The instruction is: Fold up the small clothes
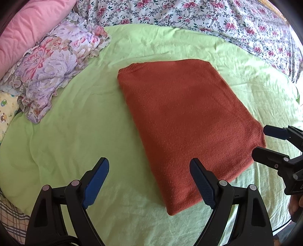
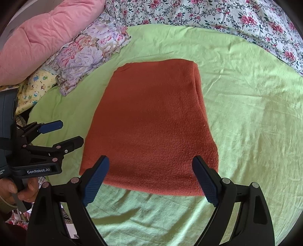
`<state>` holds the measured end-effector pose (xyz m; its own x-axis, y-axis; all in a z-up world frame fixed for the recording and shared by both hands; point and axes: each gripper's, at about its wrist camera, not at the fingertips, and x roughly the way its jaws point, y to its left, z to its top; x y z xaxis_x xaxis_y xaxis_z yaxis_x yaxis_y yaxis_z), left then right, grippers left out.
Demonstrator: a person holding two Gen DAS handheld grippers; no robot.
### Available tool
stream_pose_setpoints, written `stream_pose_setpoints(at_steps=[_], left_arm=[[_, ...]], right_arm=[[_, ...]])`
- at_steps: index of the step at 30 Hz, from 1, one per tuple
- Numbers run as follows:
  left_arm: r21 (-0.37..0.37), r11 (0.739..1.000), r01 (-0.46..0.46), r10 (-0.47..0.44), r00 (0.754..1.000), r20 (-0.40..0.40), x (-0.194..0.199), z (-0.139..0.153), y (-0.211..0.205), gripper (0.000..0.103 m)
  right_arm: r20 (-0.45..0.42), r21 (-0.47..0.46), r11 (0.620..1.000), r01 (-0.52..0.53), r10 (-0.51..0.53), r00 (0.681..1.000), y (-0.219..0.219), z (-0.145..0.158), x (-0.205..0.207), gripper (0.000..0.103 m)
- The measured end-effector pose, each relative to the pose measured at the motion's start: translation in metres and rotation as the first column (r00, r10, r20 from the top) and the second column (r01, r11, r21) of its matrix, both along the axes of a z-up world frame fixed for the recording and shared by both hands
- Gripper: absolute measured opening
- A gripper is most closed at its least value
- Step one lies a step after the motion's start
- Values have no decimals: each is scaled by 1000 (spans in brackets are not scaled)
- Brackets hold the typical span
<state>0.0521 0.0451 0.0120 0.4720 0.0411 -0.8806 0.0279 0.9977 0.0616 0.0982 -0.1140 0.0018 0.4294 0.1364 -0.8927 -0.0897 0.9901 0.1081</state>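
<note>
A rust-orange knitted garment (image 1: pixel 185 121) lies folded into a flat rectangle on a light green sheet (image 1: pixel 75 132); it also shows in the right wrist view (image 2: pixel 151 128). My left gripper (image 1: pixel 149 170) is open and empty, above the sheet at the garment's near left corner. My right gripper (image 2: pixel 150 170) is open and empty, hovering over the garment's near edge. The right gripper also shows at the right edge of the left wrist view (image 1: pixel 265 143), and the left gripper at the left of the right wrist view (image 2: pixel 70 132). Neither touches the garment.
A lilac floral ruffled cloth (image 1: pixel 51 66) and a pink quilt (image 1: pixel 28 28) lie at the back left. A white flowered bedsheet (image 1: pixel 208 17) runs along the back and right. A yellow cartoon-print fabric (image 2: pixel 36 85) sits at the left.
</note>
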Motion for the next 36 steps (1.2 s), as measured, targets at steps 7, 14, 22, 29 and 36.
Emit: stream_pose_setpoints(at_steps=[7, 14, 22, 29, 36], left_arm=[[-2, 1000, 2, -2, 1000, 3, 3, 2, 1, 88], [-7, 1000, 5, -5, 1000, 3, 5, 2, 2, 88], [-12, 1000, 1, -1, 1000, 9, 7, 6, -1, 88], [-13, 1000, 5, -4, 1000, 16, 6, 8, -6, 88], [-16, 1000, -1, 1, 1000, 17, 6, 9, -8, 88]], right_arm=[[4, 1, 1000, 0, 0, 1000, 1, 1, 0, 89], [7, 0, 1000, 1, -1, 1000, 2, 1, 0, 89], [8, 0, 1000, 1, -1, 1000, 0, 2, 4, 89], [13, 2, 1000, 2, -2, 1000, -3, 3, 3, 89], [16, 4, 1000, 5, -5, 1000, -3, 5, 3, 89]])
